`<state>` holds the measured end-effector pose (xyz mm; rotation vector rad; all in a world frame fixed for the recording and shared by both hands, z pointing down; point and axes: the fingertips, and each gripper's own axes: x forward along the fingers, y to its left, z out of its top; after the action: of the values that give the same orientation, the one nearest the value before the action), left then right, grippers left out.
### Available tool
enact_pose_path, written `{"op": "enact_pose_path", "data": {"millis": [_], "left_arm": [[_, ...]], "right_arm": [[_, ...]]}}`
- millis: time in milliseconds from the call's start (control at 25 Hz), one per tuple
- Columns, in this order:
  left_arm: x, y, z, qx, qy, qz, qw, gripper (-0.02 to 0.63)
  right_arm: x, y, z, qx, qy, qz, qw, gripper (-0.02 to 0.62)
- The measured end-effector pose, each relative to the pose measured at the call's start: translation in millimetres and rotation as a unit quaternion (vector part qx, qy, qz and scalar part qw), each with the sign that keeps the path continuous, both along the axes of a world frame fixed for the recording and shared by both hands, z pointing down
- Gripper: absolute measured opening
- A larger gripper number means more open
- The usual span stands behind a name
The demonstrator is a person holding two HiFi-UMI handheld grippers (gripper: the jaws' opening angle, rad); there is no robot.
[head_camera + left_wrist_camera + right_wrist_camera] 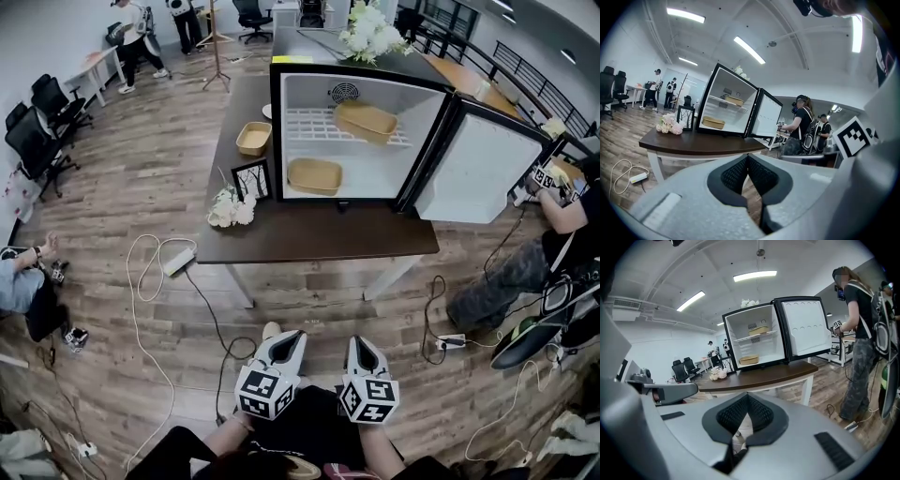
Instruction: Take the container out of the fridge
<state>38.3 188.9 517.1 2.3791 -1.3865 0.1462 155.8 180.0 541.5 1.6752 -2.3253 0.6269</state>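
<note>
A small fridge [356,131] stands open on a dark table [309,239], its door [483,169] swung out to the right. Inside, one tan container [366,120] sits on the wire shelf and another [315,175] on the fridge floor; the left gripper view shows the shelf container [735,101] and the floor one [714,123]. A third tan container [254,138] rests on the table left of the fridge. My left gripper [298,335] and right gripper [357,340] hang side by side over the floor, well short of the table. Both are shut with nothing between the jaws.
A framed picture [251,178] and white flowers [231,208] stand at the table's left front. A power strip [178,260] and cables lie on the wooden floor. A person [525,272] stands by the fridge door. Office chairs [37,131] line the left wall.
</note>
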Motion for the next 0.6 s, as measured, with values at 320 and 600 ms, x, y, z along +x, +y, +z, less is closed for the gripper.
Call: {"op": "enact_pose_path", "data": {"millis": [320, 600], "left_arm": [[4, -48, 2, 0.0, 0.003, 0.017, 0.9998, 0.008], [4, -110, 0, 0.003, 0.006, 0.036, 0.9993, 0.008]], "right_arm": [[3, -40, 3, -0.005, 0.0, 0.015, 1.0, 0.006], [7, -94, 7, -0.019, -0.007, 0.038, 0.999, 0.006]]}}
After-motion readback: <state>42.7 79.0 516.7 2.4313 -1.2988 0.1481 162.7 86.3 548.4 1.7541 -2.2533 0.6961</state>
